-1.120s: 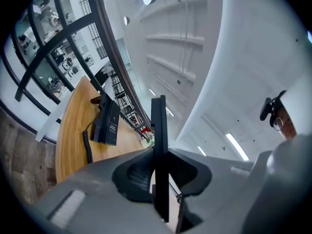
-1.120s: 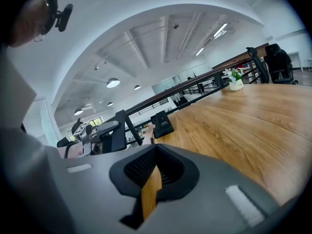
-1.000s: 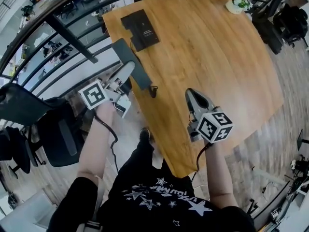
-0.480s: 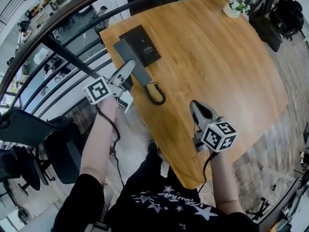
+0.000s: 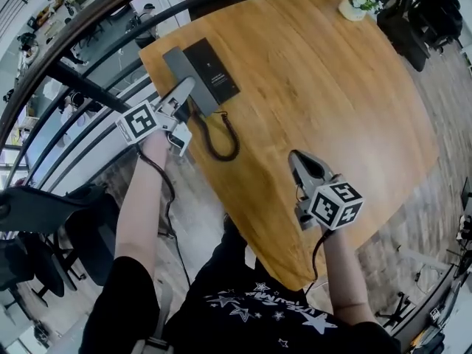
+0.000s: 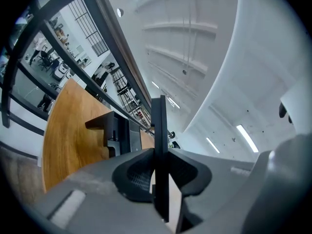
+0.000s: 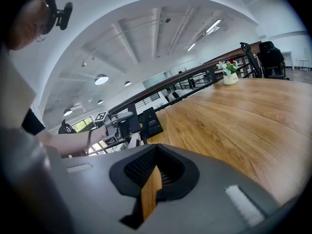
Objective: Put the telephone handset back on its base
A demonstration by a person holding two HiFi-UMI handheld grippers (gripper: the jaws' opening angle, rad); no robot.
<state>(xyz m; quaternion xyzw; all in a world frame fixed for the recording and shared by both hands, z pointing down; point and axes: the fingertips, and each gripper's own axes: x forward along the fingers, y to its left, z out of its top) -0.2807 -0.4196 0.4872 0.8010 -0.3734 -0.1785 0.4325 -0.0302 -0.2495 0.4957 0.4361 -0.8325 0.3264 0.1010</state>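
Observation:
The dark grey handset (image 5: 181,65) hangs along the left edge of the black base (image 5: 212,71) at the table's far left corner; whether the two touch I cannot tell. My left gripper (image 5: 186,91) is shut on the handset's near half. In the left gripper view the handset (image 6: 158,130) stands edge-on between the jaws, with the base (image 6: 109,128) behind it. A black coiled cord (image 5: 221,135) trails from the handset over the table. My right gripper (image 5: 301,162) hovers shut and empty above the near part of the table. From there the base (image 7: 152,121) shows far off.
The round wooden table (image 5: 332,87) carries a small potted plant (image 5: 358,6) at its far edge. A black railing (image 5: 88,87) runs just left of the table, close to my left arm. Dark office chairs (image 5: 417,21) stand at the far right.
My left gripper has carried the handset away from me, from the table's left edge up alongside the base. The coiled cord followed it. The right gripper stayed about where it was.

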